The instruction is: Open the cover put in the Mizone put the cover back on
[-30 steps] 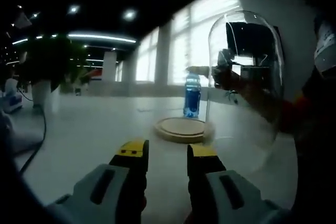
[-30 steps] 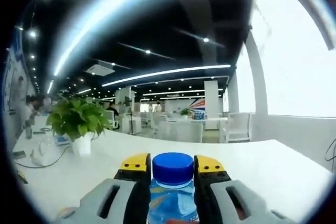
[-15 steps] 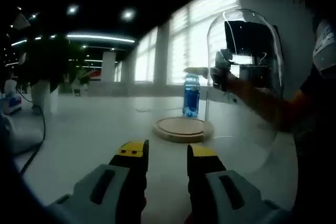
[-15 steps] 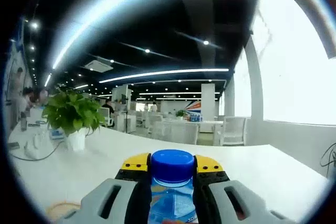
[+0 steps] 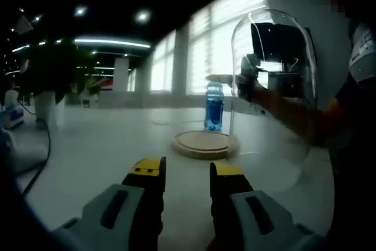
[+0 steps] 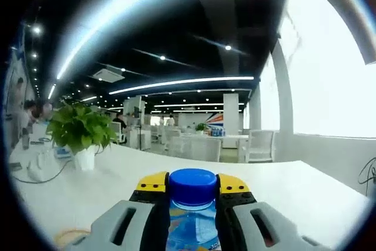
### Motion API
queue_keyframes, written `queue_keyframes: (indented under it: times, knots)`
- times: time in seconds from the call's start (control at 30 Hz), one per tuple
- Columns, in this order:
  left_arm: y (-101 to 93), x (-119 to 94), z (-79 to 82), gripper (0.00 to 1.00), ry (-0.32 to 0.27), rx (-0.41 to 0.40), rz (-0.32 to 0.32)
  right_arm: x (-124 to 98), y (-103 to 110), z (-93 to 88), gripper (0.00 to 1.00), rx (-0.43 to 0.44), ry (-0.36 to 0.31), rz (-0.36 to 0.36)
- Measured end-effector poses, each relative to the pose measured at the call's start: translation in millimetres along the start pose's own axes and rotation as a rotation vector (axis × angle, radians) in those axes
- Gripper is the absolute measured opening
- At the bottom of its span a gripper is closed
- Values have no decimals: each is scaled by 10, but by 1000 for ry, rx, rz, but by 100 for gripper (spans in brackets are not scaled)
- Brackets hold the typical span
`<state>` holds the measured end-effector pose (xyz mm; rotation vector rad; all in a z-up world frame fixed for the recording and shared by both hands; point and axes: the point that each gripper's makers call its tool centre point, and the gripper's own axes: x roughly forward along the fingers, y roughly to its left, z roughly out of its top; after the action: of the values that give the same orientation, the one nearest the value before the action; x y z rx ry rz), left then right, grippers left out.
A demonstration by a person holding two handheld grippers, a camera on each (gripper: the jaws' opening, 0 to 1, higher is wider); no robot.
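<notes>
Right gripper (image 6: 192, 189) — clamps Mizone bottle (image 6: 192, 216); blue cap between jaws

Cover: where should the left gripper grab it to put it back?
Probably high on the cover, where the dome narrows. Lower down it looks wider than the open left gripper. It stands upright and smooth, with no knob visible, so come from above. The right gripper holds the bottle.

blue mizone bottle (image 5: 214, 107) upright behind wooden base (image 5: 205, 144), glass cover (image 5: 273, 95) off.
</notes>
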<state>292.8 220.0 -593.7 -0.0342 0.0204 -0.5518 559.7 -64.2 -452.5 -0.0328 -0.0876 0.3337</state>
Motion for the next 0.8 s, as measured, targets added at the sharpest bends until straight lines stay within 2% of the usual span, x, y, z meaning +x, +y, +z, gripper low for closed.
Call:
queue_keyframes:
  times: [0.07, 0.53, 0.8]
  knots:
    - [-1, 4, -9, 23, 5, 2, -1, -2, 37, 7, 23, -6, 8, 25]
    - [5, 4, -5, 23, 3, -2, -2, -31, 132, 31, 23, -17, 25, 53]
    - [13, 3, -2, 23, 1, -3, 2, -108, 181, 183, 23, -41, -4, 63]
